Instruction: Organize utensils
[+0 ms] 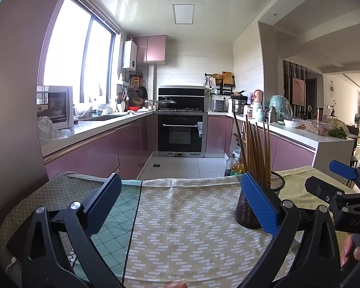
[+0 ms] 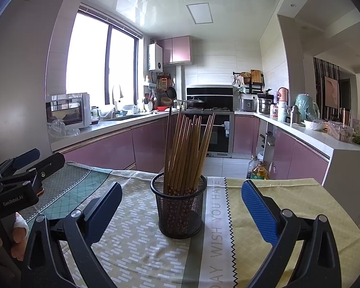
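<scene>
Right wrist view looks along the right gripper (image 2: 181, 206), whose two blue-padded fingers (image 2: 259, 210) stand wide apart and hold nothing. Between them, a little ahead, a black mesh cup (image 2: 180, 212) stands upright on a table covered by a patterned tablecloth (image 2: 136, 244). A bundle of wooden chopsticks (image 2: 187, 153) stands in the cup, leaning and fanning out above its rim. A strip of the cloth beside the cup reads "WISH YOU HAVE". At the left edge, the left gripper (image 2: 24, 165) shows, held by a hand (image 2: 16, 237).

Left wrist view shows the left gripper (image 1: 180, 204) with its fingers also spread wide and empty, over bare cloth. The mesh cup (image 1: 252, 206) sits behind its right finger, partly hidden by it, chopsticks (image 1: 256, 151) rising above. Beyond the table lies a kitchen with pink cabinets (image 1: 132, 141) and a black oven (image 1: 182, 134).
</scene>
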A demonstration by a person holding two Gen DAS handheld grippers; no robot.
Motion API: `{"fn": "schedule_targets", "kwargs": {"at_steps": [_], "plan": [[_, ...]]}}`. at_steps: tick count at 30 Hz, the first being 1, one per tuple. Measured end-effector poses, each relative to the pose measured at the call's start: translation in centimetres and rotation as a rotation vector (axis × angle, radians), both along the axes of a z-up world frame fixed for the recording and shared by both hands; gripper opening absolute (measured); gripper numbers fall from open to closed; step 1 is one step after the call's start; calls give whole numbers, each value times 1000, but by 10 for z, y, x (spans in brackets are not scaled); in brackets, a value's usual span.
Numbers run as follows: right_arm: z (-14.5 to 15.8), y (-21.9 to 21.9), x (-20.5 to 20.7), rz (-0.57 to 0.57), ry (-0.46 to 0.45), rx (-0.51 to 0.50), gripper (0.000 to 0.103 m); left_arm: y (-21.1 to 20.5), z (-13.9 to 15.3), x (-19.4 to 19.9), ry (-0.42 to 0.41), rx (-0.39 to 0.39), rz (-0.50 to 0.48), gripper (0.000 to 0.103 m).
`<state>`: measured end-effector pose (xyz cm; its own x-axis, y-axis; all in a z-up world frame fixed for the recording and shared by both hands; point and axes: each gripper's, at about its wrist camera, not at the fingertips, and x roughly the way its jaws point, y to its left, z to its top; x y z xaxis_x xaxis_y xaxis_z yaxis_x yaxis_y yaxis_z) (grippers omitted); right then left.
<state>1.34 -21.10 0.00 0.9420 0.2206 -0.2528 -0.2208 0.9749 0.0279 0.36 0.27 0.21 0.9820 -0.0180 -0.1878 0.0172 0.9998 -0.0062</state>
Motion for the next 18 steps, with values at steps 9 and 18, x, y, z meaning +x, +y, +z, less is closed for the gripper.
{"fn": "schedule_targets", "kwargs": {"at_steps": [9, 18], "plan": [[-1, 1, 1, -7, 1, 4, 96, 0, -1, 1, 13, -3, -10, 98], [-3, 0, 2, -8, 9, 10, 96, 0, -2, 3, 20, -2, -14, 98]]}}
